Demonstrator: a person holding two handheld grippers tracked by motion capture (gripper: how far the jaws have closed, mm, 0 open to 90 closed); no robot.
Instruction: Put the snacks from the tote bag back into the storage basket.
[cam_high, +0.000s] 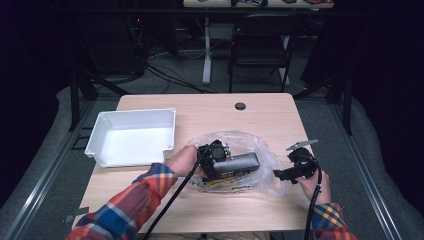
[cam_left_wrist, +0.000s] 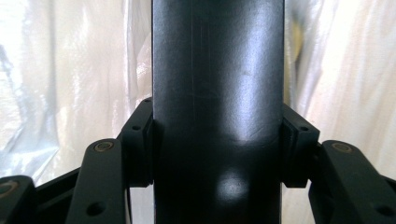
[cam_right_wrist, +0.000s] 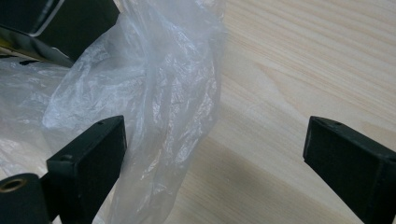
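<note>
A long dark grey box (cam_high: 243, 162) lies level inside a clear plastic bag (cam_high: 260, 150) at the middle of the table. My left gripper (cam_high: 227, 161) is shut on the box's left end, and in the left gripper view its pads (cam_left_wrist: 292, 140) press on both sides of the glossy dark box (cam_left_wrist: 217, 70), with the bag's film (cam_left_wrist: 70, 70) behind it. My right gripper (cam_high: 286, 173) stands open at the bag's right edge. In the right gripper view its jaws (cam_right_wrist: 215, 149) are wide apart over bare wood, and the crumpled bag (cam_right_wrist: 159, 93) lies by one jaw.
A white tray (cam_high: 137, 112) sits at the table's left rear. A yellow printed sheet (cam_high: 220, 185) lies under the bag. The wooden table (cam_high: 200, 210) has a black grommet (cam_high: 240, 106) near its far edge. A chair (cam_high: 260, 45) stands beyond it.
</note>
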